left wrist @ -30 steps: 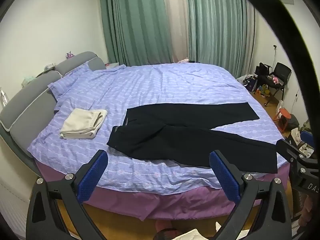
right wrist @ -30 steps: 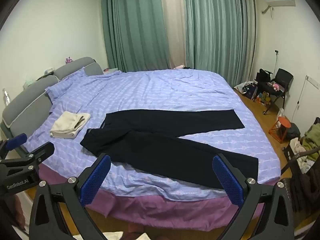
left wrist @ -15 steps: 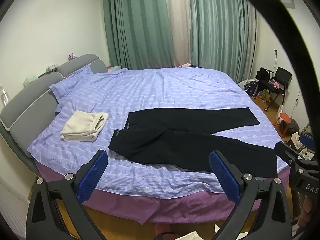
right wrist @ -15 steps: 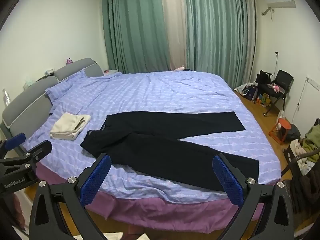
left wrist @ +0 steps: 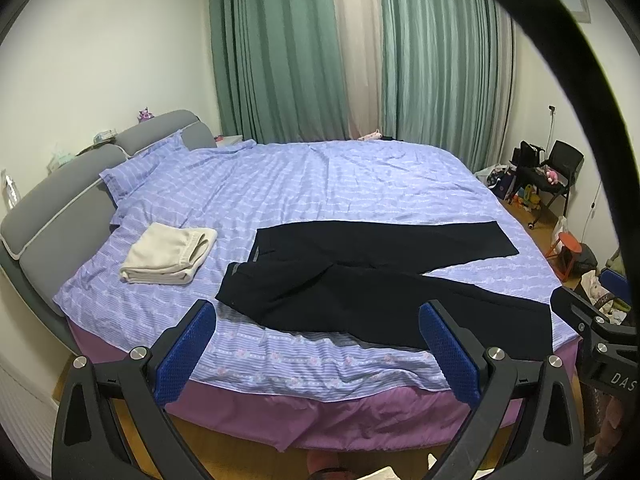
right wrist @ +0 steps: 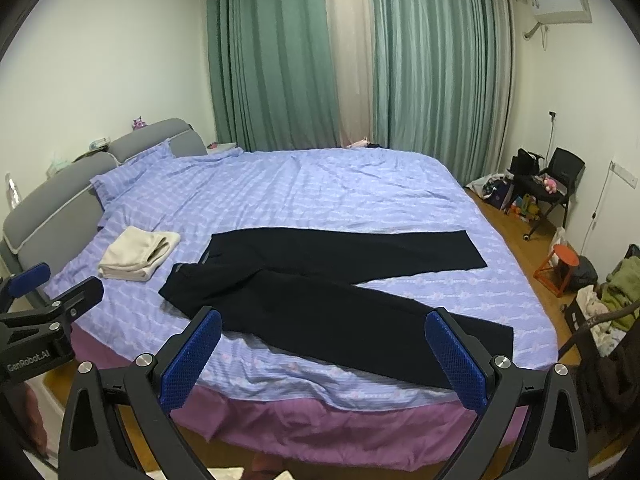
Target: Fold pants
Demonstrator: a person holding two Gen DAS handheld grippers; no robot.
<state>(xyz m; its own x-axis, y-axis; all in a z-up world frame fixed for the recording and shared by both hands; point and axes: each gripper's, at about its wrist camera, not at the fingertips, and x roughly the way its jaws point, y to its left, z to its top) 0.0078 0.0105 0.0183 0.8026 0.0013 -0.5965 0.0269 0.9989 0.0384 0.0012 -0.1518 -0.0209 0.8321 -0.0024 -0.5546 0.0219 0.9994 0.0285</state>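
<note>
Black pants lie spread flat on the lilac bed, waistband to the left, legs splayed apart to the right; they also show in the right wrist view. My left gripper is open and empty, held off the bed's near edge, short of the waist. My right gripper is open and empty, also off the near edge, in front of the nearer leg. Each gripper shows at the edge of the other's view.
A folded cream garment lies on the bed left of the pants. A grey headboard is at the left. A chair with clutter and an orange stool stand on the right floor. Green curtains hang behind.
Both grippers have drawn back and up slightly, so the bed and pants sit a little lower and farther in view. The pants have not moved.
</note>
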